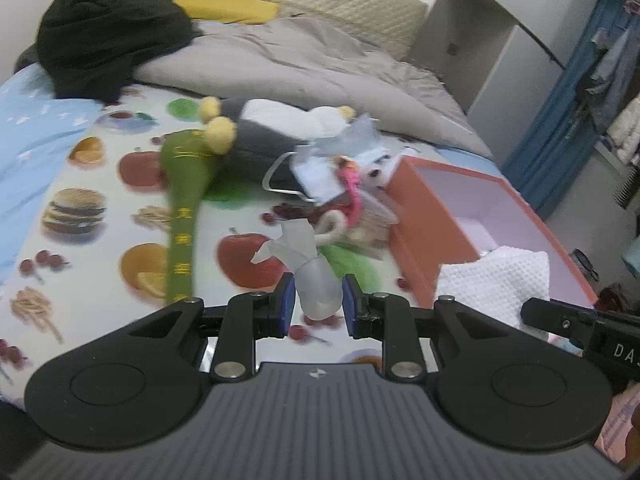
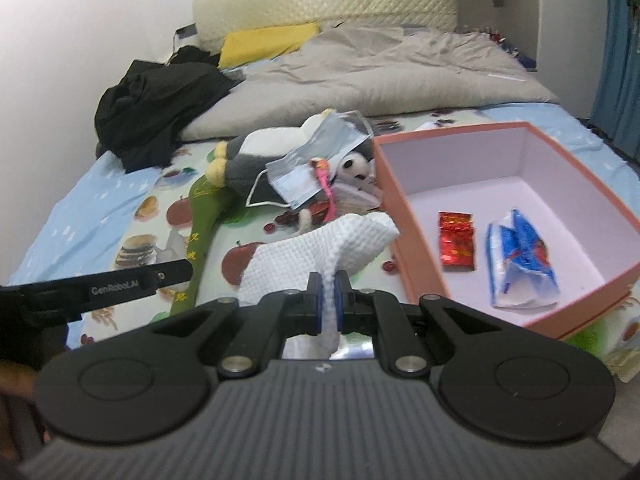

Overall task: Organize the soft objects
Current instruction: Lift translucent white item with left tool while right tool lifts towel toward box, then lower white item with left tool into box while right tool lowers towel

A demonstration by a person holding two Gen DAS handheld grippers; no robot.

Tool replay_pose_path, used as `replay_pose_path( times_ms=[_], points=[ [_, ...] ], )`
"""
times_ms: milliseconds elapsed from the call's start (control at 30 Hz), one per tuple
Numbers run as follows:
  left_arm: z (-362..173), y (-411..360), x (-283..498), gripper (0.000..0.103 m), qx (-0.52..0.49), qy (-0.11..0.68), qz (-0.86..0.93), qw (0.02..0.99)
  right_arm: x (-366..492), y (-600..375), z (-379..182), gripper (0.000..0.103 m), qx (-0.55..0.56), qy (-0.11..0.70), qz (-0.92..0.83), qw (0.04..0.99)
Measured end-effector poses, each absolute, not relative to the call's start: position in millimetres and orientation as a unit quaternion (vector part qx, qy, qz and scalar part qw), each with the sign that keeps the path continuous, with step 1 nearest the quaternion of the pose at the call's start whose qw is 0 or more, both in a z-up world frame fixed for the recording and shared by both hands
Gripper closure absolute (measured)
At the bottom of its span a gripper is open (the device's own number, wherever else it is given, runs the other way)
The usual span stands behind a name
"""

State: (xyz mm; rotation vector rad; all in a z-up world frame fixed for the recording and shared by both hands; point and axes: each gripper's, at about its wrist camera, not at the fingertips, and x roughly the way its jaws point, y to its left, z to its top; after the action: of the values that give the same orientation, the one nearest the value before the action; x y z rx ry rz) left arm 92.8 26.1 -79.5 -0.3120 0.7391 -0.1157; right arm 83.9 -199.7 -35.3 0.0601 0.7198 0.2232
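Observation:
My left gripper [image 1: 318, 304] is shut on a crumpled grey-white plastic wrapper [image 1: 308, 268], held above the fruit-print sheet. My right gripper [image 2: 327, 298] is shut on a white waffle cloth [image 2: 320, 248], just left of the open orange box [image 2: 404, 216]; the cloth also shows in the left wrist view [image 1: 496, 284]. A pile sits beyond: a grey and white plush penguin [image 2: 256, 156], a blue face mask [image 2: 304, 176], a small panda toy [image 2: 356, 166], a pink item [image 2: 326, 188] and a green plush stick [image 1: 186, 200].
The box holds a red packet [image 2: 458, 240] and a blue-white wrapper [image 2: 520, 264]. A grey duvet [image 2: 380, 76], black clothes [image 2: 160, 108] and a yellow cloth [image 2: 264, 42] lie at the head of the bed. A blue curtain [image 2: 620, 60] hangs right.

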Motion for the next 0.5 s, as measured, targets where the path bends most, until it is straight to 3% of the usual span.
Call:
replay_pose_path(
  times_ms=[500],
  points=[
    [-51.3, -56.8, 93.8, 0.074, -0.113, 0.348, -0.164, 0.916, 50.1, -262.1, -11.4, 0.093, 0.054, 0.324, 0.036, 0.944]
  ],
)
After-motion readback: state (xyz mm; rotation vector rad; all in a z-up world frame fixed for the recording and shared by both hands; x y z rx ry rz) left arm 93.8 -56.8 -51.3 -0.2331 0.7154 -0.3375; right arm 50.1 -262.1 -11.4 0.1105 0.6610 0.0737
